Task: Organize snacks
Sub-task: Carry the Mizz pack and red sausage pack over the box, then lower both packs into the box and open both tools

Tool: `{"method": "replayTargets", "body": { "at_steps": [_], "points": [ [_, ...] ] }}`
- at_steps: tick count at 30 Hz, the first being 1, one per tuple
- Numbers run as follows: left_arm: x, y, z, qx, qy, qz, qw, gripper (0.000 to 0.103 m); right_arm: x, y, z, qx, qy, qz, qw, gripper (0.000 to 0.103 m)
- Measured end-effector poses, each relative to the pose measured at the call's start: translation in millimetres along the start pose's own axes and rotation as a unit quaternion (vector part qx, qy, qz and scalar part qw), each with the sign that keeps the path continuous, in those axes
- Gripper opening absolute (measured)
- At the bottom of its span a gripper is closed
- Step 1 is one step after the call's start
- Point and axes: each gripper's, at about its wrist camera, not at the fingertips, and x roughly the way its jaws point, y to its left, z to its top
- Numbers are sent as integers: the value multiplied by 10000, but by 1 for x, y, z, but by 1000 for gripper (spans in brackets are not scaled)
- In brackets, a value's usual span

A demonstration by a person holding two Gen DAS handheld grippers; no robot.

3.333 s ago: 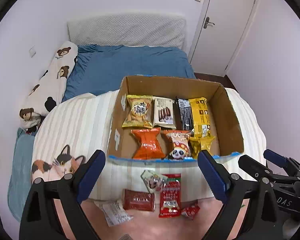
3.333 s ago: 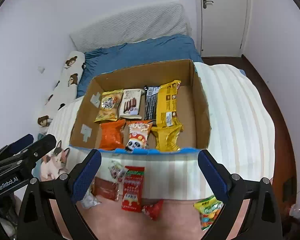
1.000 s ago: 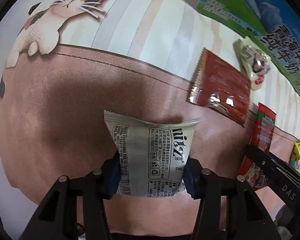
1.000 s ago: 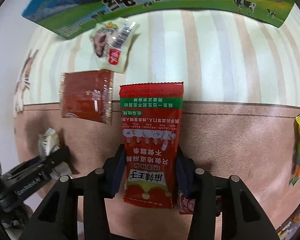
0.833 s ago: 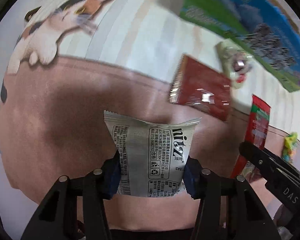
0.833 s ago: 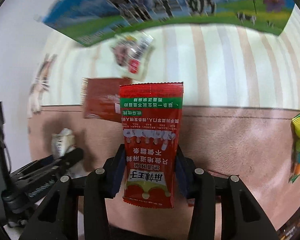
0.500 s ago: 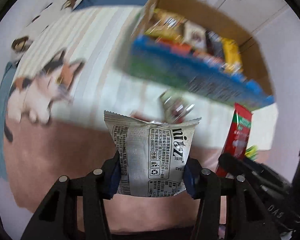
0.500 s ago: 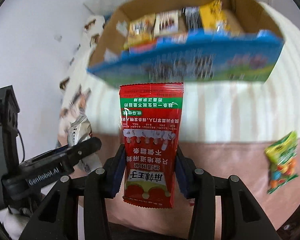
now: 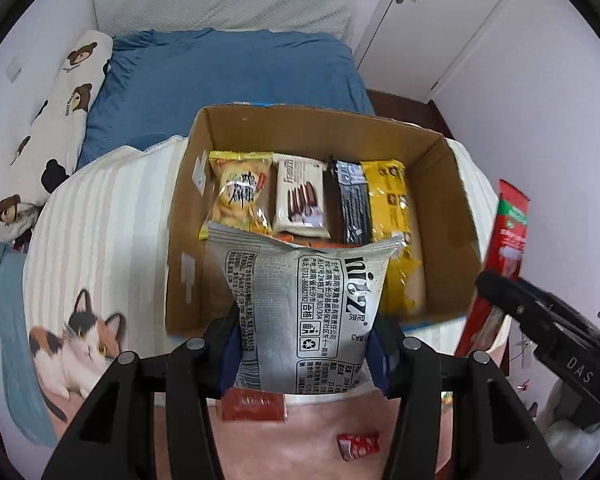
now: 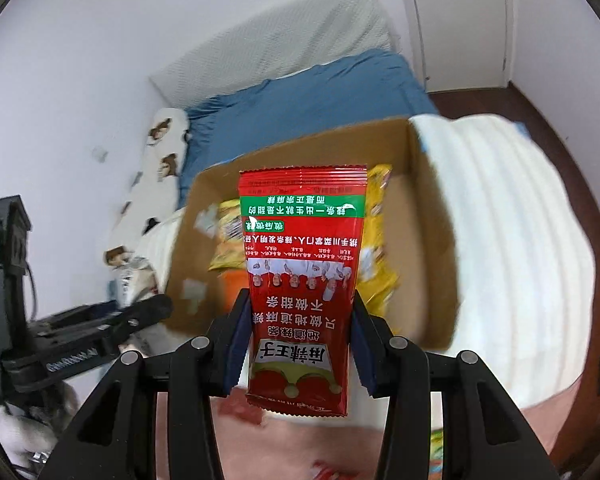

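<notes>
Both tongs have lifted their packets from the blanket point(image 9: 100, 208) toward the box point(image 9: 452, 184).

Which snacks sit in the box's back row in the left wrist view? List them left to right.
Yellow chip bag → white wafer pack → black pack → yellow pack.
</notes>
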Motion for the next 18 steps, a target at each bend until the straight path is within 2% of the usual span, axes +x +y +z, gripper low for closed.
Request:
{"method": "replayTargets", "body": {
  "at_steps": [6, 11, 14, 18],
  "points": [
    [53, 26, 36, -254, 635, 155, 9975, 49, 45, -21, 31, 101, 355, -411, 9985, 48],
    [92, 41, 41, -348, 1111, 419, 9923, 49, 79, -34, 38, 126, 665, -637, 9957, 48],
    [105, 43, 41, -299, 1240, 591, 9901, 49, 94, -41, 34, 145, 788, -683, 9944, 48],
    [117, 43, 38, -280, 1355, 635, 9883, 49, 107, -50, 29, 219, 930, -734, 9927, 48]
  ]
}}
